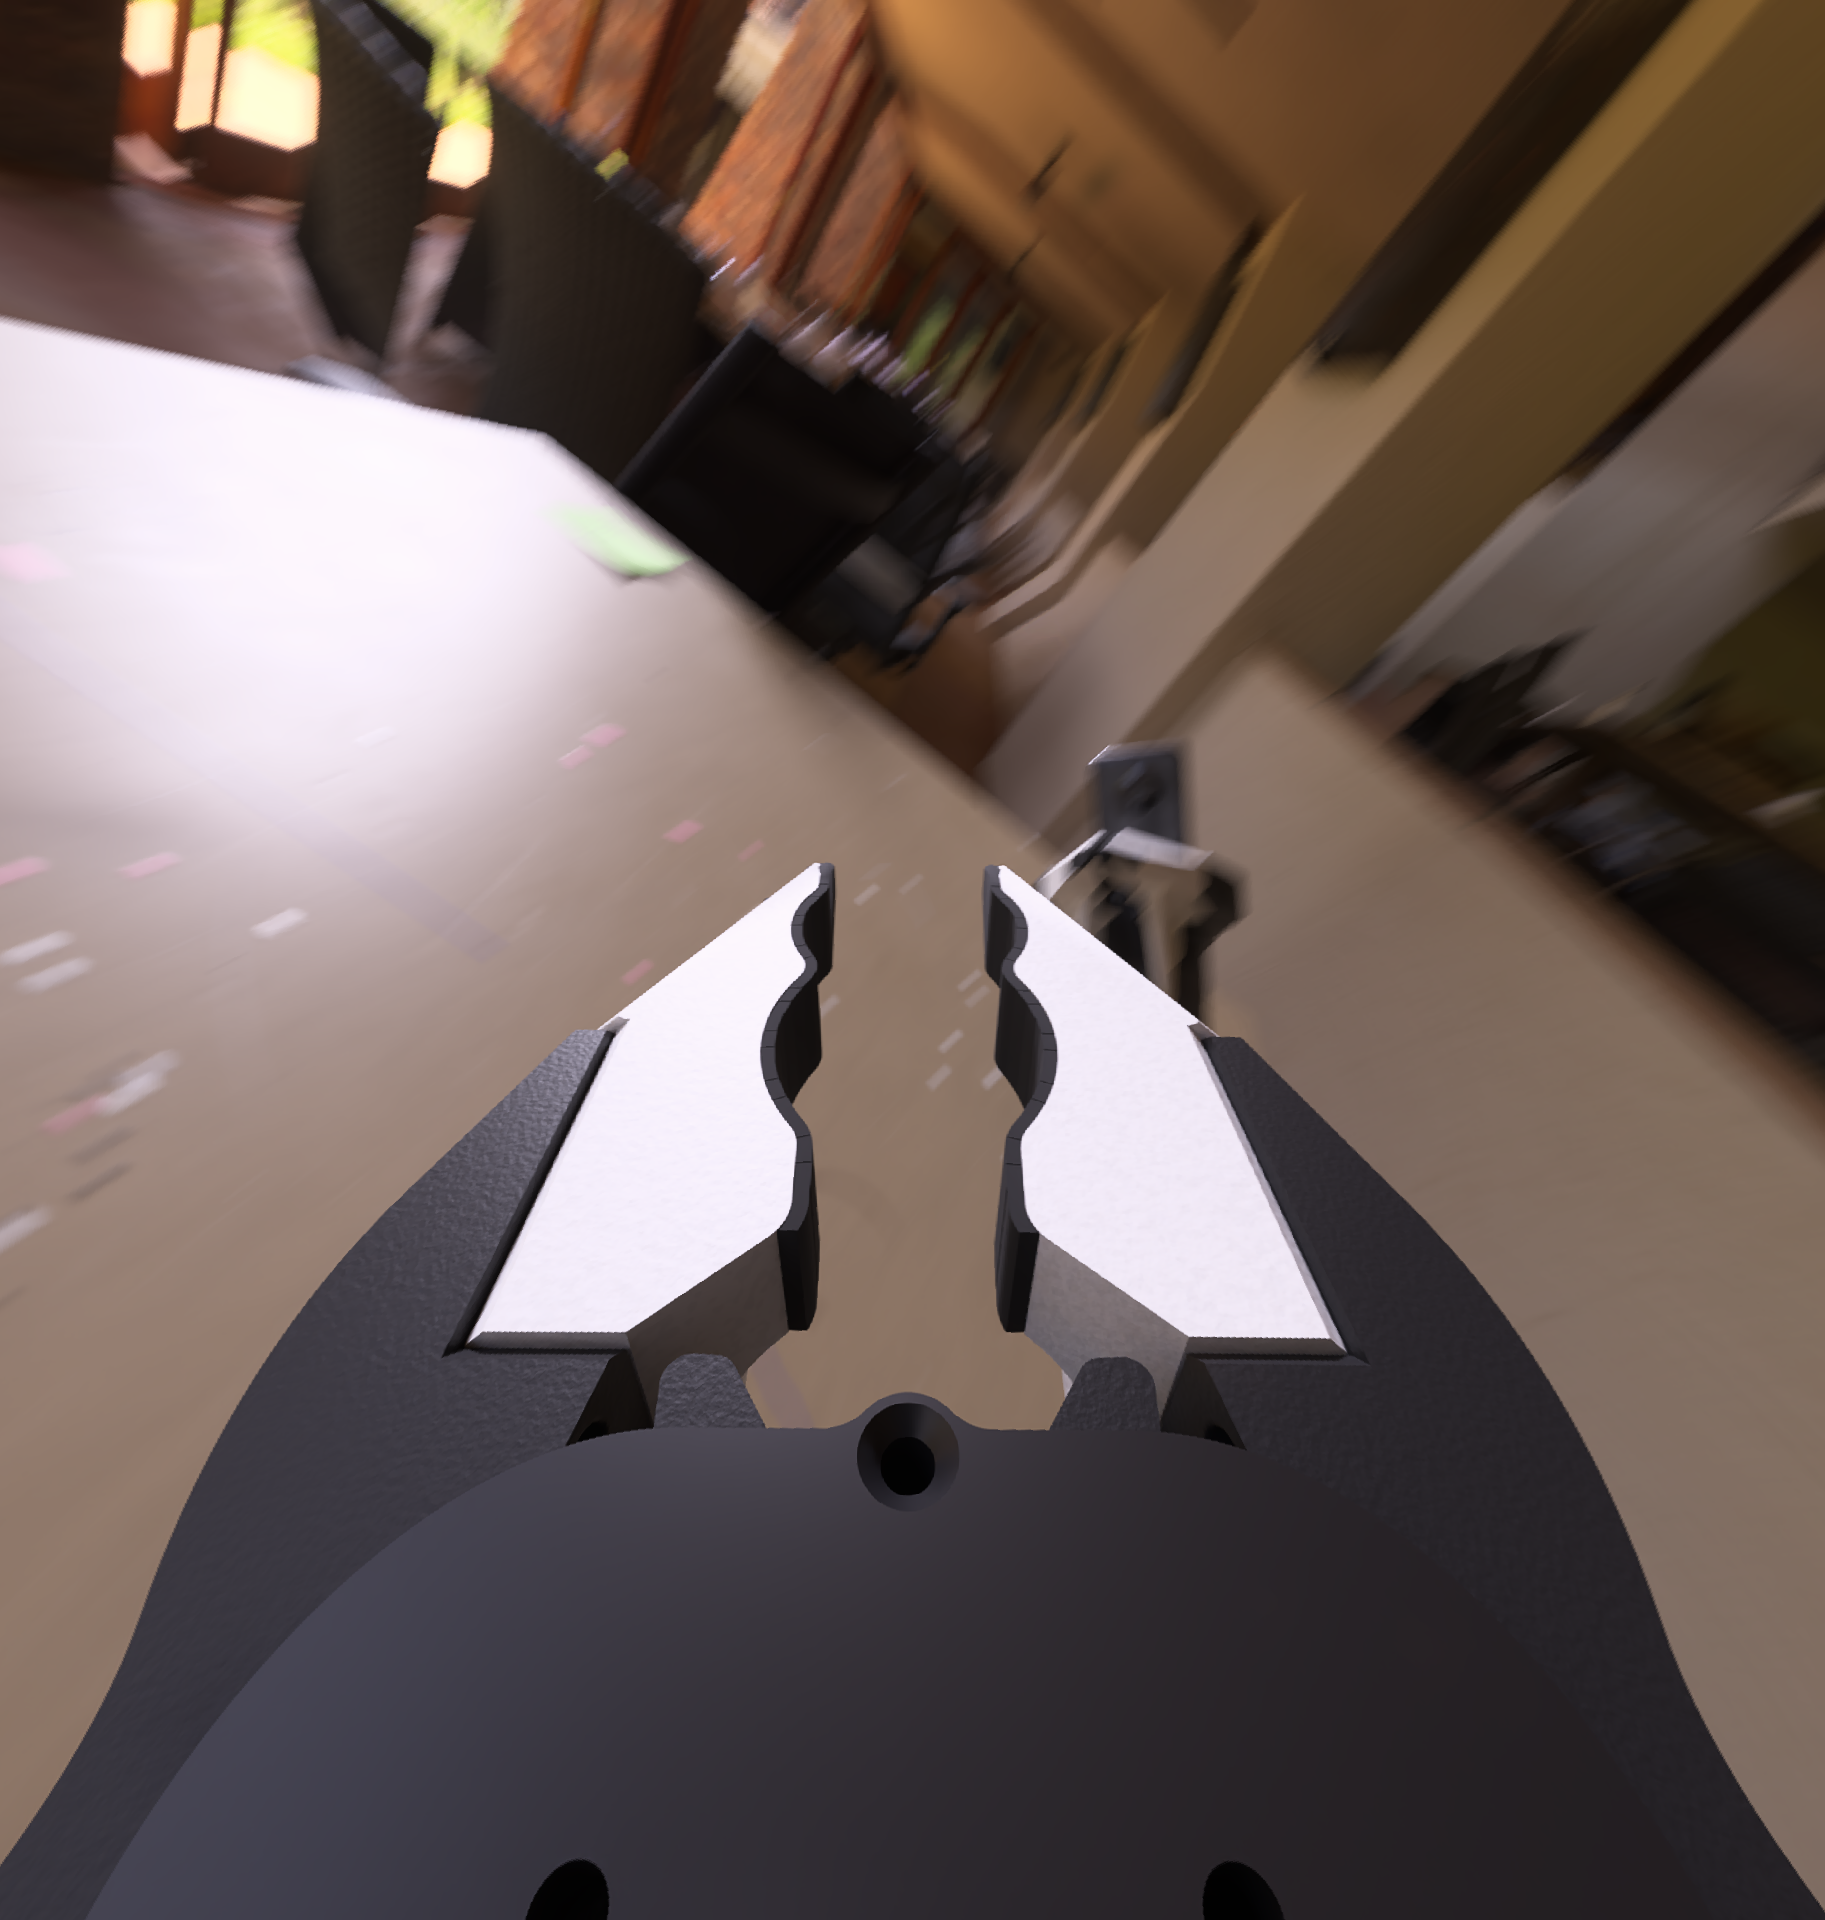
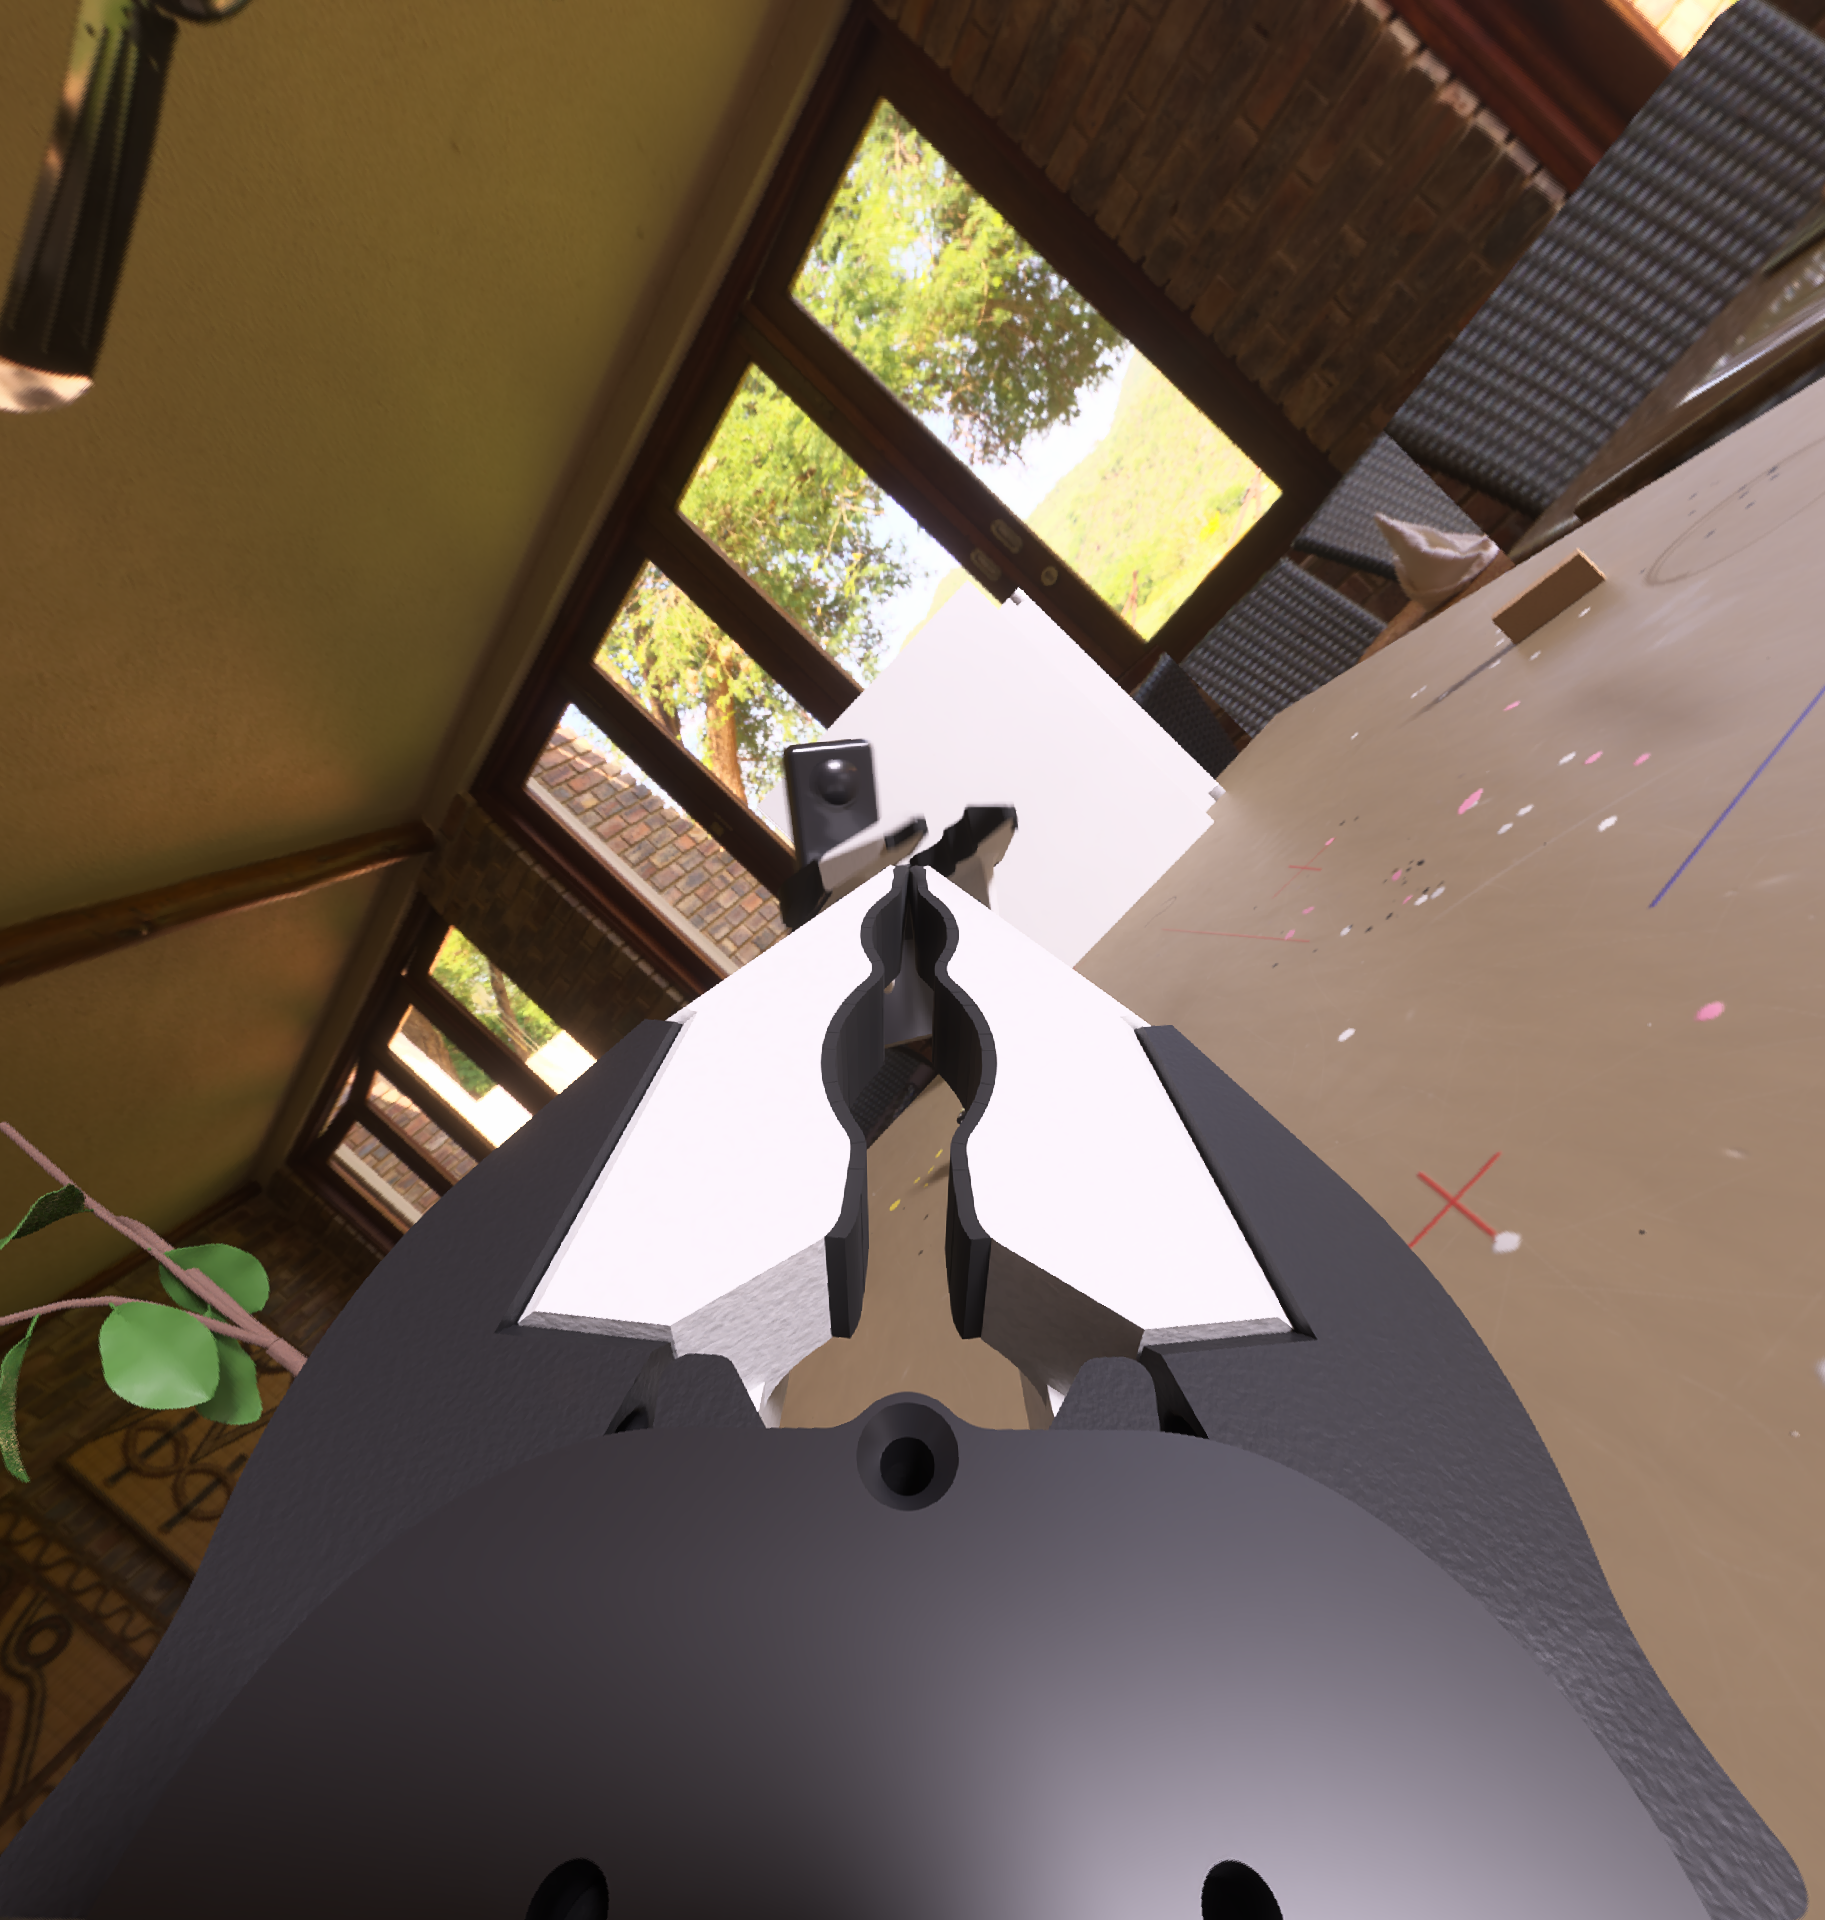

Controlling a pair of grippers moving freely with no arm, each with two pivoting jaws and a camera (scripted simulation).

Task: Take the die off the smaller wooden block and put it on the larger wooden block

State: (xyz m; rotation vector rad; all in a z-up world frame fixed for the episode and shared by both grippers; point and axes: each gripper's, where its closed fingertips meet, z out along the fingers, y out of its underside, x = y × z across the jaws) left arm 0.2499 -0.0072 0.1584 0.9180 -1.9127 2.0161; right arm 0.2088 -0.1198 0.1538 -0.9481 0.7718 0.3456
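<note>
Above the tan table [image 1: 264, 935], left tongs [image 1: 908, 883] gape with nothing between; right tongs [image 2: 910, 883] are clenched, gripping nothing.

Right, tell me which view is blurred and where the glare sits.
Left wrist view: heavy motion smear across the room and table, a washed-out white glare patch at upper left; the left gripper stays crisp. Right wrist view: sharp throughout, bright windows, no glare.

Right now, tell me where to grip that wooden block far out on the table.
Grip the wooden block across its narrow width, on the two long side faces, coming down from above. It lies flat and low on the table, so a sideways approach probably finds little face. The right gripper is shut and must open first.
</note>
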